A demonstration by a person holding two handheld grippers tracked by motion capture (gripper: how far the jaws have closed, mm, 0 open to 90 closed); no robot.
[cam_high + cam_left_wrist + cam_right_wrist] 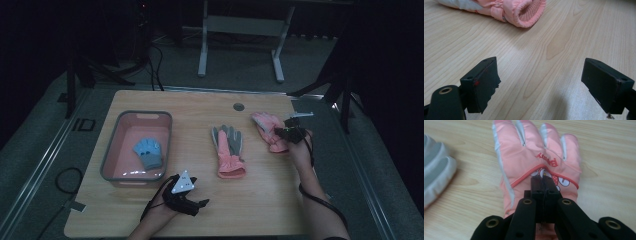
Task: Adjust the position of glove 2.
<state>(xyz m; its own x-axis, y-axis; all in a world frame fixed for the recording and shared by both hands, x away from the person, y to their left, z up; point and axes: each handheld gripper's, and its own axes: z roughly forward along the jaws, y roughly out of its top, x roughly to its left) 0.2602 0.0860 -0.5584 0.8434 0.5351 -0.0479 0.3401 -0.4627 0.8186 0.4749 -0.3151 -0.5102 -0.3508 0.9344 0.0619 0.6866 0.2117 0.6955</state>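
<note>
On table's far right, R gripper (543,182) jaws pinch pink glove (536,160); L gripper (541,85) spread.

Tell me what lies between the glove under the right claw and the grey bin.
The other pink glove lies on the table between the held pink glove and the grey bin. The right claw is shut on its glove.

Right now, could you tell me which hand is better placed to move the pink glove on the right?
The right gripper: its jaws are shut on the pink glove. The left gripper hangs open over bare table.
</note>
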